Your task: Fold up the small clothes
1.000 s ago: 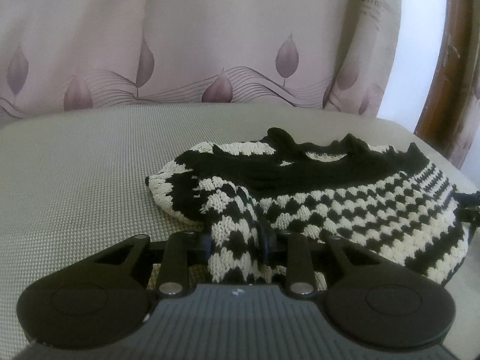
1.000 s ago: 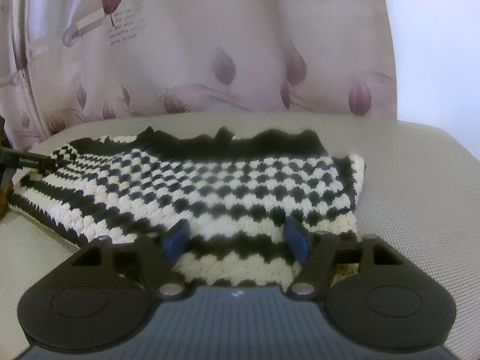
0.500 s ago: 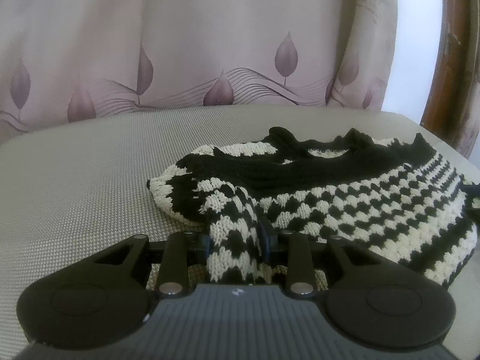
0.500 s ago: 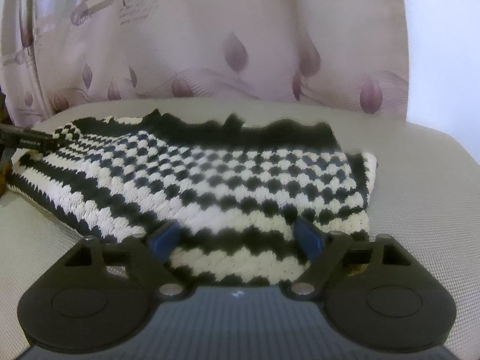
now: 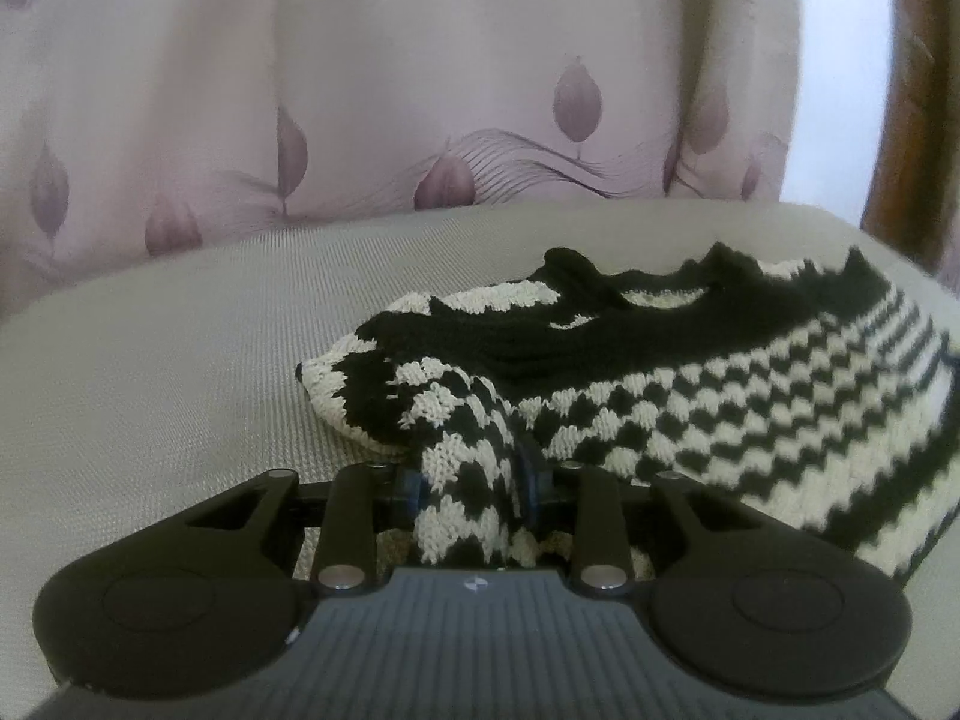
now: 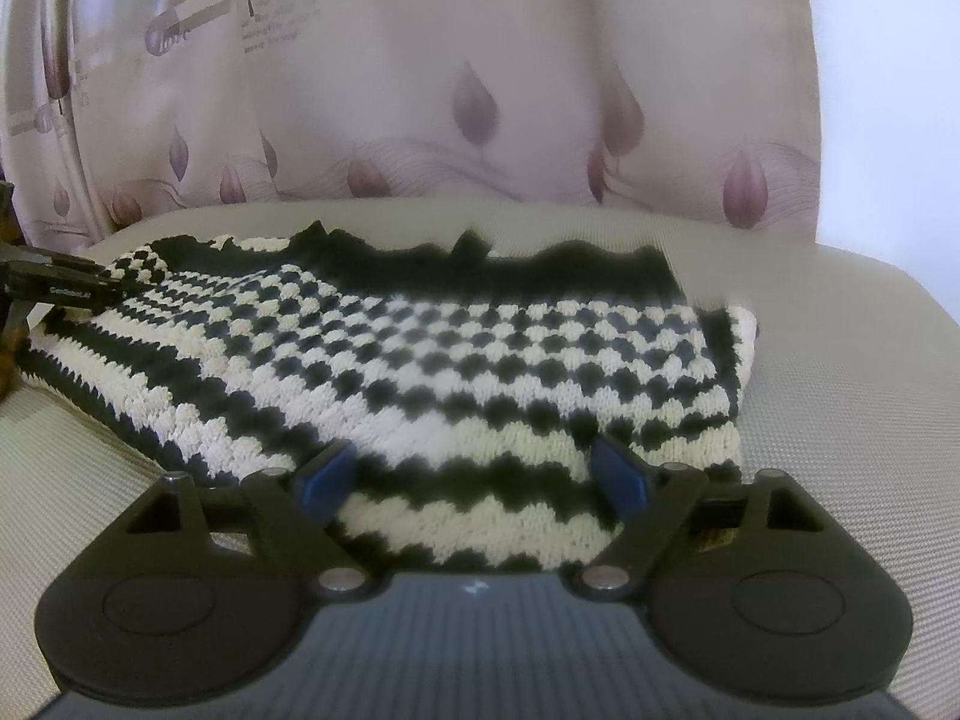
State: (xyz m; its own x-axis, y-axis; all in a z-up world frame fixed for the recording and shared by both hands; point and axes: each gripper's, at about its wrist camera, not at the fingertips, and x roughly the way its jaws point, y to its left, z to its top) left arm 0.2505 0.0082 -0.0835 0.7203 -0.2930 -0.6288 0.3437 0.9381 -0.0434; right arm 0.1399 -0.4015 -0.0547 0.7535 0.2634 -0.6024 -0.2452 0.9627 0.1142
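A small black-and-cream checked knit garment point(image 5: 690, 384) lies folded on a grey-beige woven surface point(image 5: 150, 360). My left gripper point(image 5: 471, 489) is shut on a bunched corner of the knit garment at its near left side. In the right wrist view the same knit garment point(image 6: 450, 360) spreads across the middle. My right gripper point(image 6: 474, 474) is open, its blue pads point(image 6: 327, 474) wide apart over the garment's near striped hem. The left gripper's finger point(image 6: 54, 291) shows at the far left edge, touching the garment.
A pale pink curtain with purple leaf prints point(image 5: 420, 90) hangs behind the surface. A brown wooden post point(image 5: 912, 90) stands at the far right in the left wrist view. Bare woven surface point(image 6: 840, 390) lies right of the garment.
Both views have moved slightly closer to the garment. My left gripper keeps its hold on the corner. My right gripper's jaws have opened a little wider over the hem.
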